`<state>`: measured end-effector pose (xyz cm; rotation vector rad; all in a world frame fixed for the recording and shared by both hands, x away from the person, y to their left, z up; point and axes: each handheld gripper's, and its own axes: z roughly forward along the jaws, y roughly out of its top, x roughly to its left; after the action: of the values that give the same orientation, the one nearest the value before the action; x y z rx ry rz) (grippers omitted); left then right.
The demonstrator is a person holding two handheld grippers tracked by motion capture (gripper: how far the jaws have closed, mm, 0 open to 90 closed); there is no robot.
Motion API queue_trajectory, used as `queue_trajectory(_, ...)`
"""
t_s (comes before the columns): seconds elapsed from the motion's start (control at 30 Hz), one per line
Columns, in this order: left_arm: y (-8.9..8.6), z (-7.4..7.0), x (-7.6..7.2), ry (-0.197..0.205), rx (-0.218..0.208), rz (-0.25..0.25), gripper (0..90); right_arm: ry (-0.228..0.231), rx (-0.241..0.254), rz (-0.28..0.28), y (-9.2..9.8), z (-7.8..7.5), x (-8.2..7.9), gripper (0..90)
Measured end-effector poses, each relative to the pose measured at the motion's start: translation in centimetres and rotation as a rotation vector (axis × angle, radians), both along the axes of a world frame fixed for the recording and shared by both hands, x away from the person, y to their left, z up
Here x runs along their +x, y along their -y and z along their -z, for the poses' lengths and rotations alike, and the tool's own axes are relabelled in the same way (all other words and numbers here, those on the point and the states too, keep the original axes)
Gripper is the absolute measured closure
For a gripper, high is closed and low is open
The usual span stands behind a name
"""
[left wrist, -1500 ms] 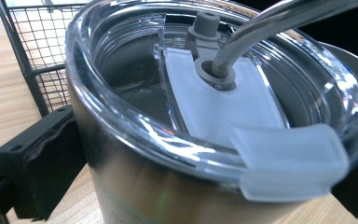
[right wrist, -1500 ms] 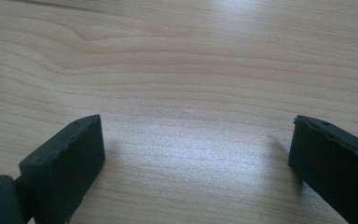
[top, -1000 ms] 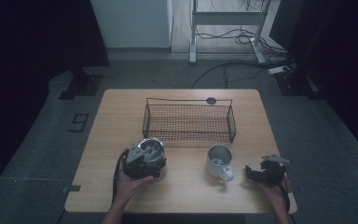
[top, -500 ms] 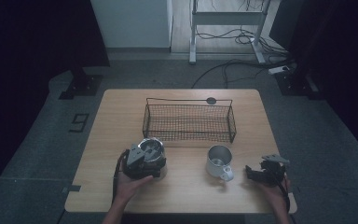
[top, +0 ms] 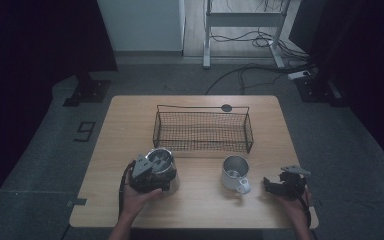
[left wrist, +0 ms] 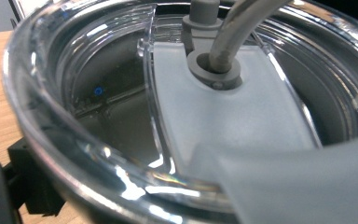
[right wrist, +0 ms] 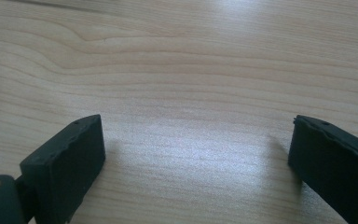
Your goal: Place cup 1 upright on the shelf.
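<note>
Left hand (top: 141, 196) at seven o'clock, wrapped around left gripper (top: 150, 171), jaw state unclear, right hand (top: 292, 204) at five o'clock, right gripper (right wrist: 198, 154) low, jaws spread wide, nothing between them

Pale matt wood table (top: 200, 205), black wire-mesh basket (top: 202, 131), glossy clear plastic lid (left wrist: 121, 140).

Almost no change across the three high views.

In the lower left of the frame, the left tool (top: 152, 172) is seen in the same place on the counter (top: 195, 205), and the hand (top: 139, 199) behind it has been shifted very slightly; no other movement can be made out.
</note>
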<state>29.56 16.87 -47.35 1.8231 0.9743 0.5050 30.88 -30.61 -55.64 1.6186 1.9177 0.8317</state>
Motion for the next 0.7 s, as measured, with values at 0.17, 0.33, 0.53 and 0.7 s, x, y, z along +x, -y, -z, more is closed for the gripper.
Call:
queue_trajectory(0.17,-0.28,-0.34,-0.14,0.005,0.003,-0.004,3.4,0.0,0.0,0.0,0.0,0.0,0.0,3.5)
queue_trajectory(0.33,-0.46,-0.38,-0.16,0.003,-0.003,-0.011,3.5,0.001,-0.001,0.0,0.01,0.0,0.01,3.5)
queue_trajectory(0.53,-0.59,-0.56,-0.16,0.005,-0.002,-0.01,3.5,0.0,0.0,0.0,0.0,0.0,0.0,3.5)
queue_trajectory(0.7,-0.59,-1.06,-0.21,0.011,-0.001,-0.009,3.6,0.001,0.001,0.001,0.0,0.01,0.0,3.6)
